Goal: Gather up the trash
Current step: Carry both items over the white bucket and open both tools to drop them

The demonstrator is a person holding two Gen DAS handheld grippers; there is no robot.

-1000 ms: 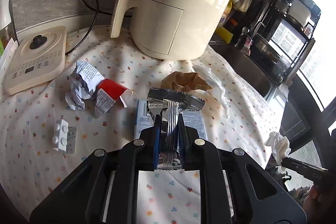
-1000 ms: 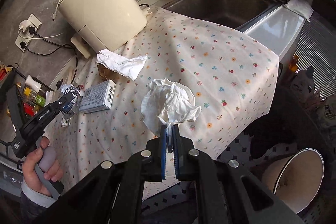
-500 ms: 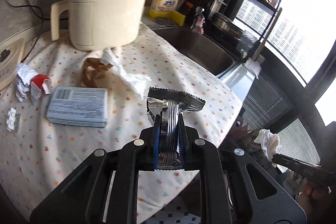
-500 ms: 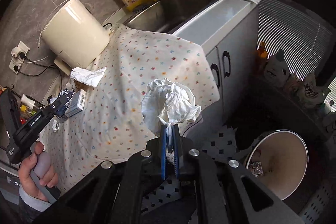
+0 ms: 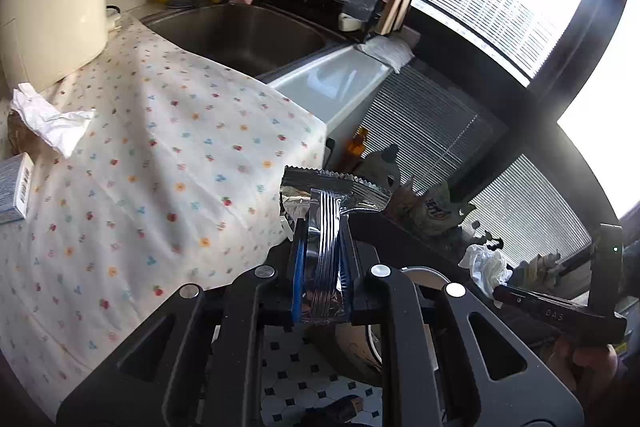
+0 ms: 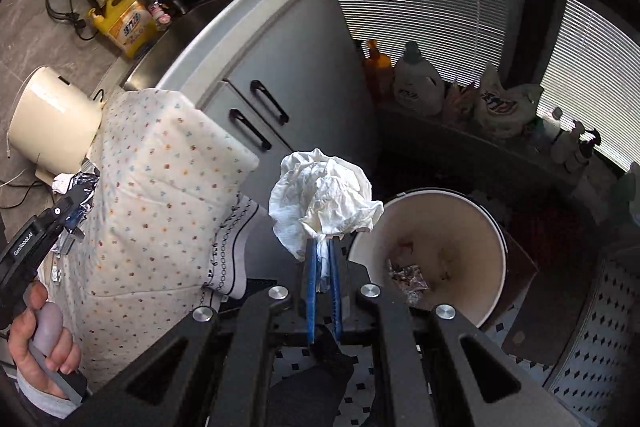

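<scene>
Much of the bin [image 5: 362, 343] is hidden behind my left tool [image 5: 322, 227] in its own view; only a curved piece of wall shows under the fingers. A small box [image 5: 16, 187] is cut off at the far left edge, and a brown thing under the white tissue [image 5: 48, 119] is too shadowed to name.

From my right tool [image 6: 322, 247], the bin [image 6: 492, 227] stands on the tiled floor just beyond and to the right of the fingertips, mouth tilted toward me. Inside, near its lower wall, lies a crumpled foil scrap [image 6: 406, 277]; faint reddish marks higher up I cannot make out.

My right tool is clamped on a wad of white paper [image 6: 320, 203], which sticks up past the fingertips, beside the bin's rim and not over its middle. My left tool is closed on a silver foil wrapper [image 5: 326, 211], its crimped end fanning out above the fingers, held out past the edge of the counter's flowered cloth [image 5: 160, 167].

My left hand [image 6: 40, 339] wraps the grip at the lower left of the right view, beside the hanging cloth; my right hand [image 5: 592, 363] shows partly at the lower right of the left view.
</scene>
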